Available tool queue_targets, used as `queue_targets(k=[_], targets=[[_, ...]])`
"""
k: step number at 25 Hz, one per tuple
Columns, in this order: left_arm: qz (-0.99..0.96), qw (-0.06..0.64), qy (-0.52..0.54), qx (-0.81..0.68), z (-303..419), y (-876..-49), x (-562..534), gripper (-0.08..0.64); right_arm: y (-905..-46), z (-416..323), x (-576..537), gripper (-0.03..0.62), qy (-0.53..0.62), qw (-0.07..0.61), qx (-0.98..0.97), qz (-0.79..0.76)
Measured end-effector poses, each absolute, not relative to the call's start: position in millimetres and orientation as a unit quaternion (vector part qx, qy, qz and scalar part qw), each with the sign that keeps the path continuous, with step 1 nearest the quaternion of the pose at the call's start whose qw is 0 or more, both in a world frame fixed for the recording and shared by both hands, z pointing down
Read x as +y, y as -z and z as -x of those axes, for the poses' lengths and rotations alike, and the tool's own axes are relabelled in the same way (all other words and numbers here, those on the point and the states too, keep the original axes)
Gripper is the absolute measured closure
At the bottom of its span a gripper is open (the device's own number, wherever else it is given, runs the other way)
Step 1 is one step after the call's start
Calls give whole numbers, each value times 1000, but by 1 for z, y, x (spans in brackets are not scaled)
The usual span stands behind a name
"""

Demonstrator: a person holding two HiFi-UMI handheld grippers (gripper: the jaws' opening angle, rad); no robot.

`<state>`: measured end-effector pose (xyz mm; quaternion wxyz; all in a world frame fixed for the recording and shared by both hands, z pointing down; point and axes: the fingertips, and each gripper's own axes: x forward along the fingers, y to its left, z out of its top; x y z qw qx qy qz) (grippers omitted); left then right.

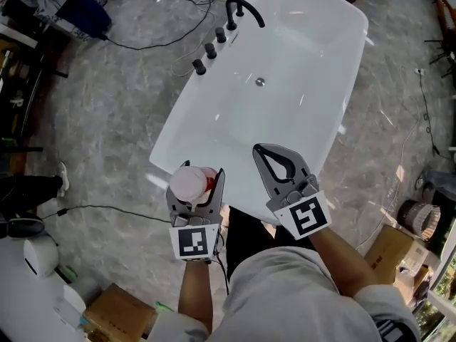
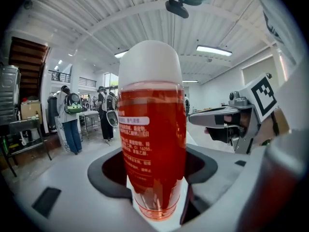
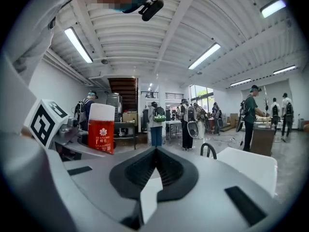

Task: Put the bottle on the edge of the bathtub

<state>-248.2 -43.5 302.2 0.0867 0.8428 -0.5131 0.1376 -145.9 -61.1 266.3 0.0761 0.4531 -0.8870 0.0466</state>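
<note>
Only head view: white bathtub (image 1: 305,63) with a drain (image 1: 260,82) in its basin and a black faucet (image 1: 242,7) on the rim.
Only gripper views: people with backpacks in the hall behind.
Bottle (image 2: 152,129): upright, red liquid, white cap, held above the bathtub's near end.
Left gripper (image 2: 155,180): jaws clamped on the bottle's lower body.
Right gripper (image 3: 154,170): jaws together, nothing between; it is beside the bottle, not touching it.
</note>
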Motion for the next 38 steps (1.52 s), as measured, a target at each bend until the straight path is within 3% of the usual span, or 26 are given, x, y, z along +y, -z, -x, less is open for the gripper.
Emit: queue_targets(k=[19,38], targets=[[-819,67,-123,-556,307,-353,-57,255,-339,190,-73,586,-44,90,-888,-448],[-798,96,-151,-576,380,-460,-84,253,-451,273,-88,586,-94,134,-906,-391]])
